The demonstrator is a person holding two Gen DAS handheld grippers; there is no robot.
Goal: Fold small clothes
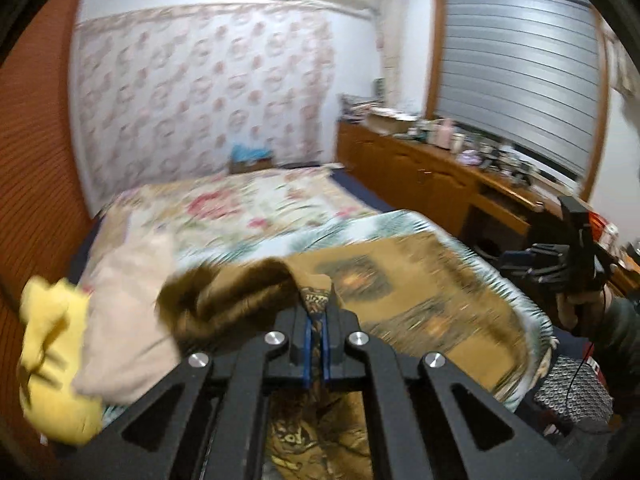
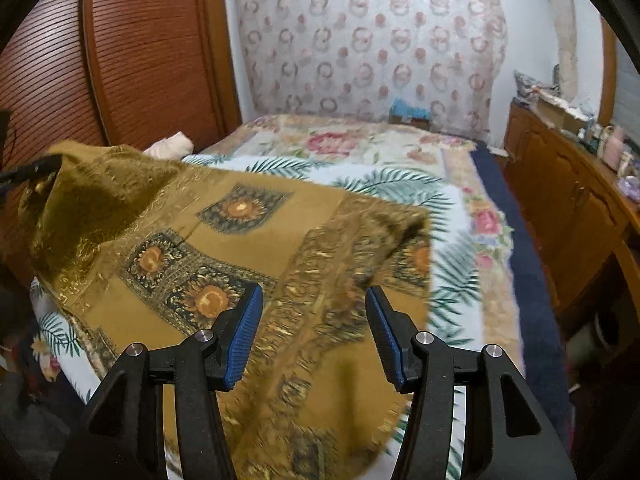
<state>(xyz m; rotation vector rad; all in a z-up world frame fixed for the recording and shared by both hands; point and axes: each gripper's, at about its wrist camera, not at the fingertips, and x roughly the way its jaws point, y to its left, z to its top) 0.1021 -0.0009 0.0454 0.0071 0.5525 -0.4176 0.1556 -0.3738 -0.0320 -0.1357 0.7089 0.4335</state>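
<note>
Left gripper [image 1: 316, 332]: jaws pressed together, pinching corner of one mustard patterned cloth [image 2: 256, 248], corner lifted off bed [image 2: 492, 216]
Right gripper [image 2: 314, 336]: jaws spread, nothing pinched, cloth lying below gap
Cloth: draped over near part of bed, left corner raised
Far left of cloth: one yellow garment [image 1: 52, 356], one beige garment [image 1: 124, 320], touching each other
</note>
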